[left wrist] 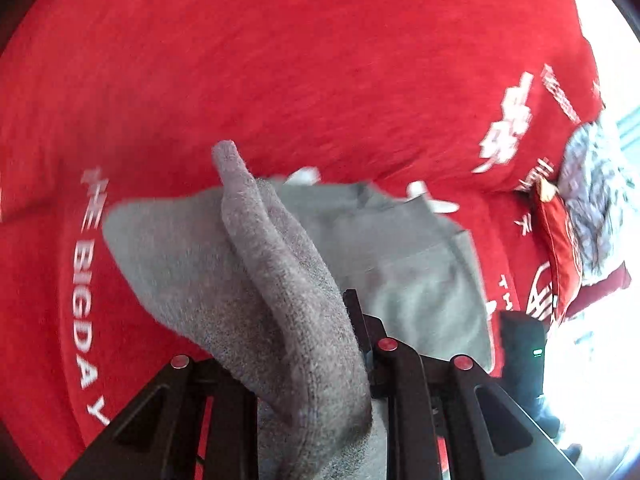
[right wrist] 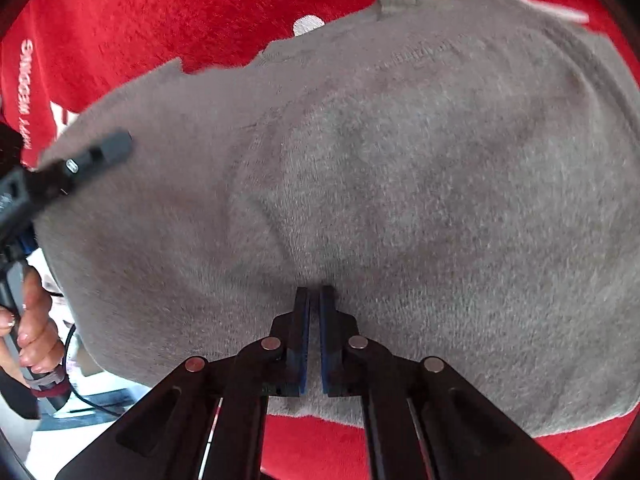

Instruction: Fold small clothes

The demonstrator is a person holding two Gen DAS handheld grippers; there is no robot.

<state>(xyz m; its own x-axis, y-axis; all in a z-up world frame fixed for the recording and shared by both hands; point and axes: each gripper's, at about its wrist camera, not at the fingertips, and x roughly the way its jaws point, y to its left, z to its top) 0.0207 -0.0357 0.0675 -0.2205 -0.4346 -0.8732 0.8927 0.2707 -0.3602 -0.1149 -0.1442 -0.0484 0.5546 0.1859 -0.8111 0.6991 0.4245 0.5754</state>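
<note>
Grey sweater [right wrist: 400, 200] is lying on the red blanket [left wrist: 280, 60], soft and floppy; left gripper [left wrist: 320, 360] is pinching up one edge, right gripper [right wrist: 315, 300] nipping its hem.

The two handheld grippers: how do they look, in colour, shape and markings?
The right gripper has black angular linkage arms with round silver-red pivot caps and blue pads inside its jaws. The left gripper has the same black arms and red-topped caps. Seen from the right wrist, its black handle trails a black cable.
</note>
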